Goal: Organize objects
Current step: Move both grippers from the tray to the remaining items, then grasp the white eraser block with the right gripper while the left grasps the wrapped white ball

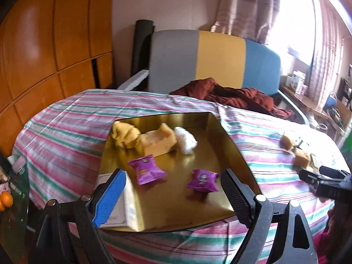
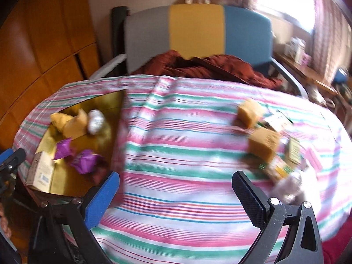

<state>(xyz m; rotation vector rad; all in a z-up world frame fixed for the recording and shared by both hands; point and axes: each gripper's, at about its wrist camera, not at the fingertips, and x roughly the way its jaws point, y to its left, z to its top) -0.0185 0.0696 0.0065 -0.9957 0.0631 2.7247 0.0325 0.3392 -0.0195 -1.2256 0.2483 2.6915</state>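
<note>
purple packets (image 1: 147,169) on gold tray (image 1: 198,121)

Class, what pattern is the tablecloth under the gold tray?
The tablecloth has pink, green and white stripes with thin blue lines, clearest in the right wrist view.

On the tablecloth (image 2: 180,154), the tray (image 1: 224,145) holding two packets (image 1: 147,169) lies ahead between the left gripper's fingers (image 1: 110,198), while blocks (image 2: 263,146) lie beyond the right gripper's right finger (image 2: 250,200).
</note>
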